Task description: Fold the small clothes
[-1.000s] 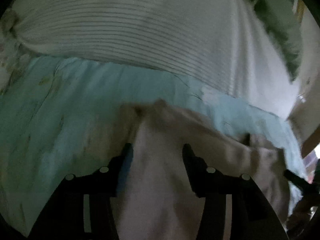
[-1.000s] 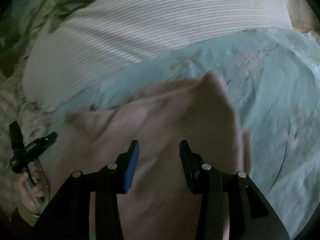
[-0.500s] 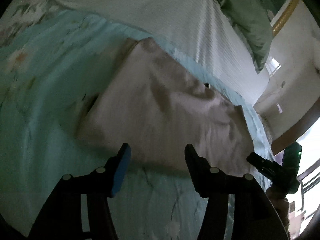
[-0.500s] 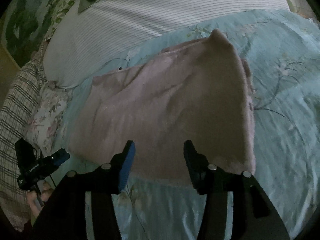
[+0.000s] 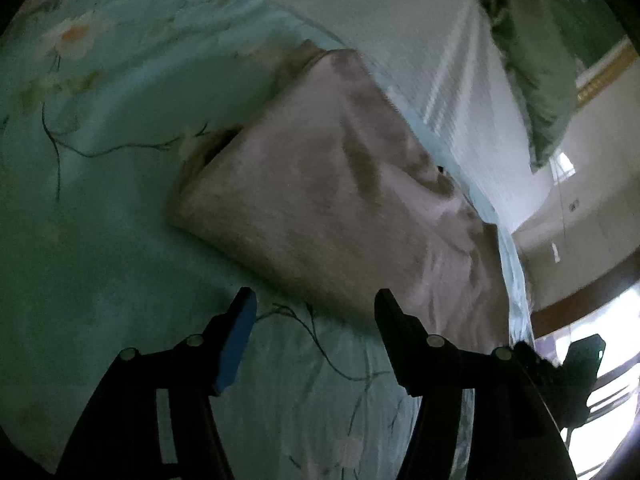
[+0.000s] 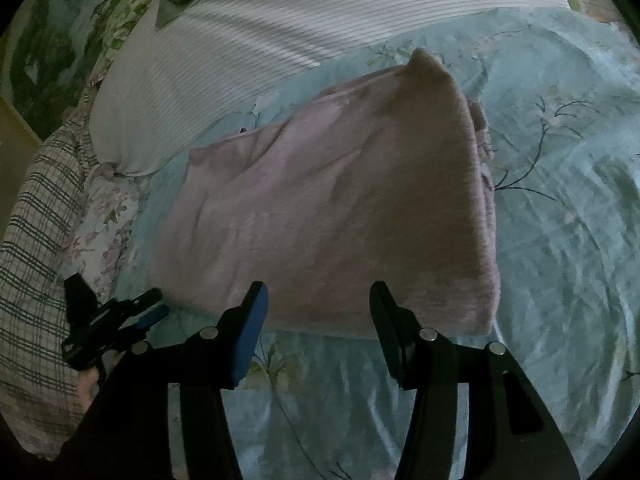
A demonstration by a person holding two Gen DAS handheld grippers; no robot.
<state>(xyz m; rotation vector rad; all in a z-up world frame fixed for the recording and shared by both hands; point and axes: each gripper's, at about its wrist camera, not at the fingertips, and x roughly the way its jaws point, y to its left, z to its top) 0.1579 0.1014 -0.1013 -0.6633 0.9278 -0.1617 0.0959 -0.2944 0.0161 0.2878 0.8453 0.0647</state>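
Note:
A pale pink garment [image 5: 340, 200] [image 6: 332, 208] lies folded in a rough rectangle on the light blue flowered bedsheet [image 5: 100, 240] [image 6: 560, 240]. My left gripper [image 5: 315, 294] hovers just short of the garment's near edge; its jaws are opening and nothing is between them. Over the same near edge stands my right gripper [image 6: 319, 286], open and empty, with its pads apart from the cloth. The left gripper [image 6: 112, 320] shows at the lower left of the right wrist view. At the lower right of the left wrist view is the right gripper [image 5: 560, 364].
A white ribbed pillow [image 6: 280, 32] [image 5: 440, 60] lies just behind the garment. Green patterned bedding [image 5: 532, 60] sits beyond it. A plaid cloth [image 6: 32, 220] and a flowered pillow [image 6: 108, 208] are at the left. Bare sheet spreads to the garment's right.
A second ago the pink cloth hung close between both pairs of fingers. Now it lies flat on the sheet, and both grippers have drawn back from it with wider jaws.

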